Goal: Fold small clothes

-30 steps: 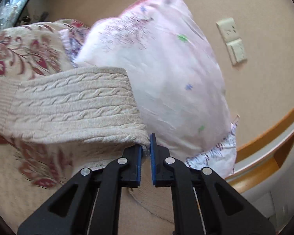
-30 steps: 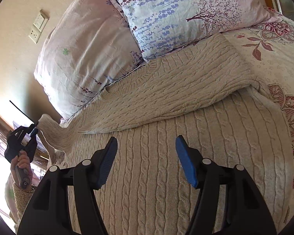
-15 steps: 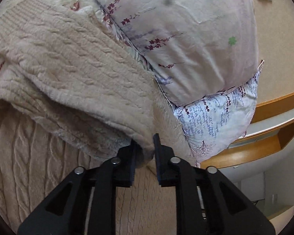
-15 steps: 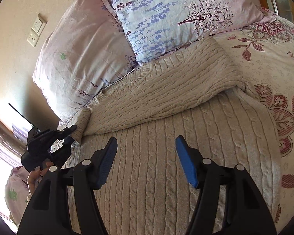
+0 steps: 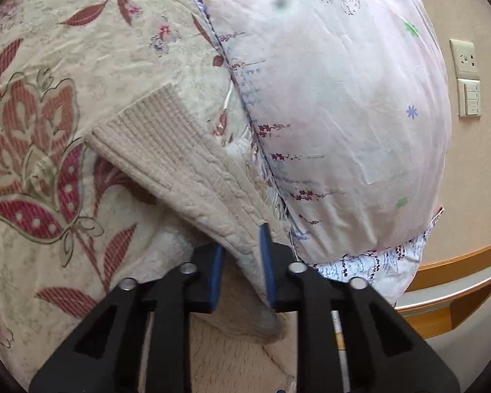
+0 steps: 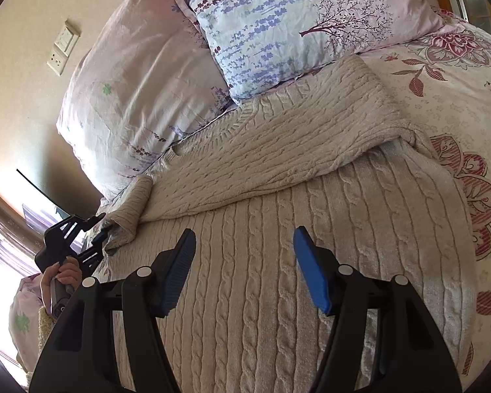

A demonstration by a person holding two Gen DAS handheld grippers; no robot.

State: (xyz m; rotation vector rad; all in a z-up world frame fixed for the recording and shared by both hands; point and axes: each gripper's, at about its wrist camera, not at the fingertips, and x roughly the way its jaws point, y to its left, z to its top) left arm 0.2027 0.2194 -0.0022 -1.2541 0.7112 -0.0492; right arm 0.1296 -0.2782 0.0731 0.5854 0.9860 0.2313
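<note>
A beige cable-knit sweater (image 6: 278, 229) lies spread on the bed, one sleeve folded across its upper part. My right gripper (image 6: 242, 262) hovers open just above the sweater's body, nothing between its fingers. At the bed's left edge a hand holds my left gripper (image 6: 78, 242) by the sweater's corner. In the left wrist view, my left gripper (image 5: 241, 255) is shut on a strip of the sweater (image 5: 193, 177). That strip runs up from the blue pads (image 5: 216, 271) to a ribbed end (image 5: 140, 124) lying on the bedspread.
Two pale floral pillows (image 6: 140, 98) (image 6: 294, 26) lean against the wall at the head of the bed. The flowered bedspread (image 6: 458, 98) shows to the right of the sweater. A wall socket and switch (image 5: 468, 78) and a wooden ledge (image 5: 458, 262) lie beyond the pillow.
My left gripper has come down to the bed with the sweater strip, its jaws parting a little on the way. The strip's ribbed end now rests on the bedspread. The right gripper has kept still.
</note>
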